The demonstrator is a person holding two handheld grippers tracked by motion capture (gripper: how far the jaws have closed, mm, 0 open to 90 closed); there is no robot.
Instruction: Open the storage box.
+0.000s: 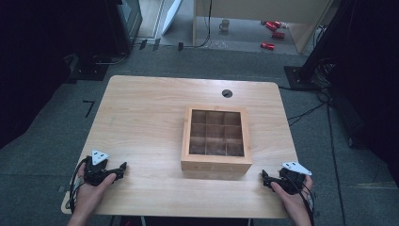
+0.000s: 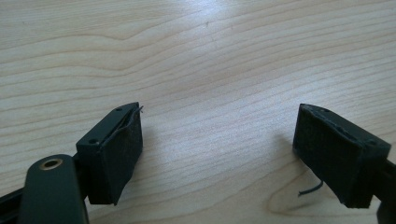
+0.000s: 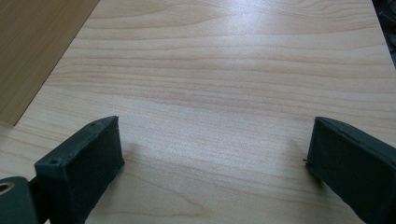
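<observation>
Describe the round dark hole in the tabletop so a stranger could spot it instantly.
Start at the wooden table, then find the wooden box with nine compartments. Just beyond the box's far edge sits the hole: small, round and dark, the one break in the pale wood.

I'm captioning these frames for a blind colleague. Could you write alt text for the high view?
A wooden box divided into nine empty compartments sits on a light wooden table. At the near edge, a person's hands rest the left gripper and the right gripper on the tabletop either side of the box, neither touching it.
</observation>
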